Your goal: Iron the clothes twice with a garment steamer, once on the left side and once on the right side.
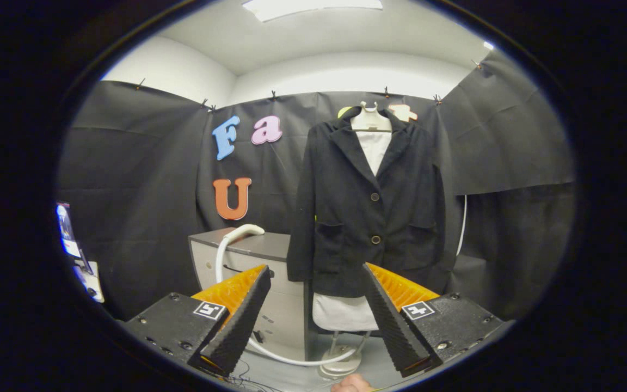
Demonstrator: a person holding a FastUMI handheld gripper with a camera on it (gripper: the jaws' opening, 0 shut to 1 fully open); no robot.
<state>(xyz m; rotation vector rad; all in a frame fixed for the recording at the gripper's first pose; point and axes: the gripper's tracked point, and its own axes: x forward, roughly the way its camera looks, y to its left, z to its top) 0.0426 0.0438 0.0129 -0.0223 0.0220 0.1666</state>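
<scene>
Against black cloth, jacket hangs beyond parted (empty) tongs.

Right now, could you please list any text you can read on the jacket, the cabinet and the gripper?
Black jacket: none.
Cabinet: a small mark, too small to read.
Gripper: two square coded markers, patterns, no words; jaws open, jacket beyond them.

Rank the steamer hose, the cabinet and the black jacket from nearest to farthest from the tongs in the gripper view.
The tongs are open and hold nothing.
1. Steamer hose, looping on the floor just ahead.
2. Cabinet, behind the left finger.
3. Black jacket, hanging beyond, by the wall.
</scene>
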